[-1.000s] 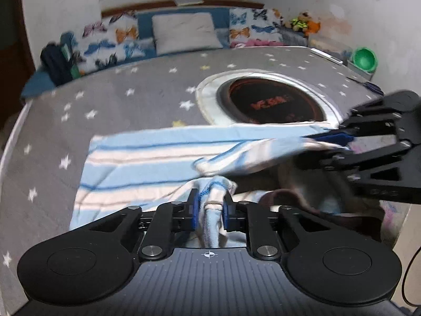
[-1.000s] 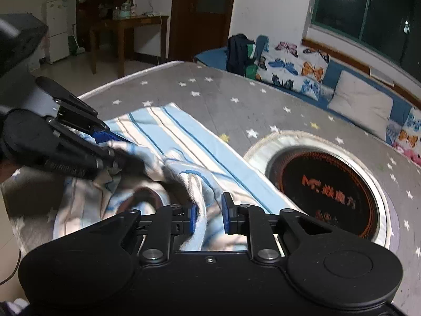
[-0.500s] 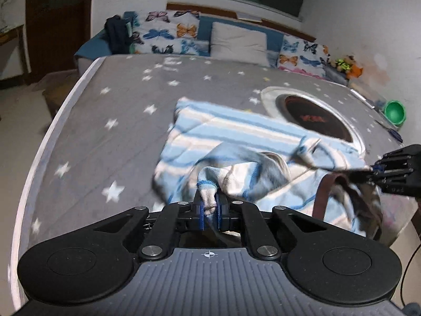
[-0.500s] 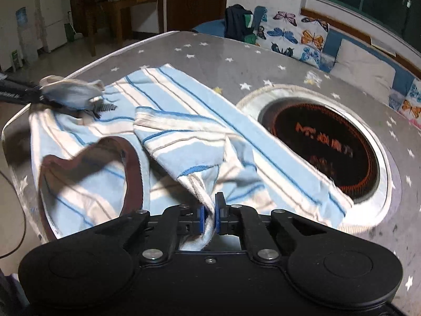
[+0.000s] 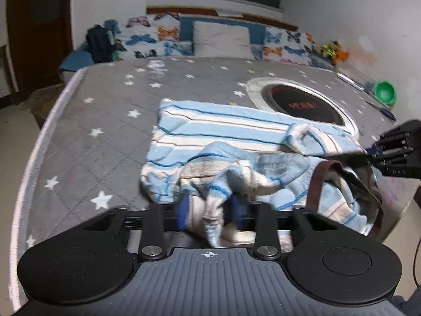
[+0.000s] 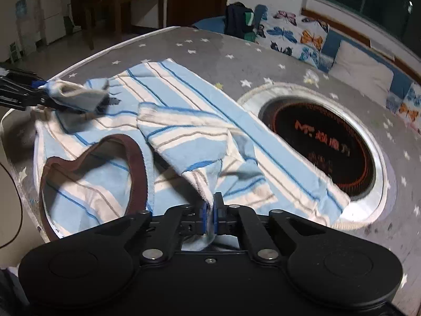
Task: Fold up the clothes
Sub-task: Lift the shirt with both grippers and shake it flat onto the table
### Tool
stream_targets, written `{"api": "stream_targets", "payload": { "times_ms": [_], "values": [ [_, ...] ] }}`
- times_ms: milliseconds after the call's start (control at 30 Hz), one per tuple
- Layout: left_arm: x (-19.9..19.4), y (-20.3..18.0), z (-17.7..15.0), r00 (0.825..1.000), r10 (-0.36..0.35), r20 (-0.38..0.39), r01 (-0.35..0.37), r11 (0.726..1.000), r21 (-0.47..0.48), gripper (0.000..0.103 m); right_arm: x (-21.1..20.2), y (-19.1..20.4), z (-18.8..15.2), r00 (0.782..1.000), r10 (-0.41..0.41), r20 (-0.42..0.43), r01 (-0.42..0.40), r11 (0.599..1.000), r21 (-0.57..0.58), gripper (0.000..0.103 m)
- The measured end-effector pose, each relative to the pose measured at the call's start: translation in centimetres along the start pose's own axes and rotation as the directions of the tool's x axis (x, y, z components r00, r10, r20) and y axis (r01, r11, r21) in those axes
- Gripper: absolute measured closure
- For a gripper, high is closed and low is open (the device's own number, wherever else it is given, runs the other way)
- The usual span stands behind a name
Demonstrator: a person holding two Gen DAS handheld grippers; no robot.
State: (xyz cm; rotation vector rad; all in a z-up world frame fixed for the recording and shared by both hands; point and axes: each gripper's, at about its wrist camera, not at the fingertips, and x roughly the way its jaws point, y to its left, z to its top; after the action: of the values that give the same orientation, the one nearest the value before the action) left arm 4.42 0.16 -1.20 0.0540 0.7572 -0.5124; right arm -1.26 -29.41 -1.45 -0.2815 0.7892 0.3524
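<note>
A blue-and-white striped shirt [image 5: 223, 137] with a brown collar [image 6: 136, 155] lies crumpled on the grey star-print table [image 5: 105, 110]. My left gripper [image 5: 210, 212] has its jaws apart, with a sleeve end [image 5: 213, 210] hanging loose between them. In the right wrist view the left gripper [image 6: 39, 92] shows at far left with the cloth at its tips. My right gripper [image 6: 209, 216] is shut on a fold of the shirt [image 6: 184, 131]. It also shows at the right of the left wrist view [image 5: 368, 155].
A round black cooktop [image 5: 302, 105] with a white rim is set into the table behind the shirt. A green bowl [image 5: 385, 92] and a pen [image 5: 381, 109] lie at the far right. Butterfly cushions [image 5: 158, 39] and a dark bag [image 5: 98, 42] are behind.
My left gripper's jaws have opened around the sleeve end, which was pinched tight before. The right gripper stays shut on its fold. The shirt has settled lower and flatter.
</note>
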Motion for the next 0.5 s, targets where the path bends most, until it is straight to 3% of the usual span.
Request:
{"api": "stream_targets", "payload": {
  "times_ms": [133,267,300,400,500],
  "values": [
    [-0.6,2.2,2.0,0.997,0.003,0.075,0.003,0.997,-0.082,0.096,-1.0,-0.6,2.2,0.998,-0.033,0.05,0.035,0.999,-0.034,0.099],
    [-1.2,4.4,5.5,0.99,0.044,0.131,-0.025,0.99,-0.141,0.096,-1.1,-2.6,6.9,0.989,-0.092,0.116,0.098,0.994,-0.049,0.099],
    [-1.3,5.6,7.9,0.984,0.093,0.154,-0.068,0.985,-0.16,0.096,-1.0,-3.2,8.4,0.985,-0.11,0.132,0.118,0.992,-0.052,0.099],
    [-1.6,8.0,13.0,0.965,0.153,0.211,-0.104,0.969,-0.223,0.096,-0.5,-4.8,12.2,0.973,-0.161,0.167,0.171,0.984,-0.047,0.099],
    [-2.5,9.6,18.1,0.935,0.213,0.283,-0.138,0.955,-0.263,0.096,0.4,-8.1,18.5,0.937,-0.259,0.235,0.264,0.964,0.009,0.099]
  ]
}}
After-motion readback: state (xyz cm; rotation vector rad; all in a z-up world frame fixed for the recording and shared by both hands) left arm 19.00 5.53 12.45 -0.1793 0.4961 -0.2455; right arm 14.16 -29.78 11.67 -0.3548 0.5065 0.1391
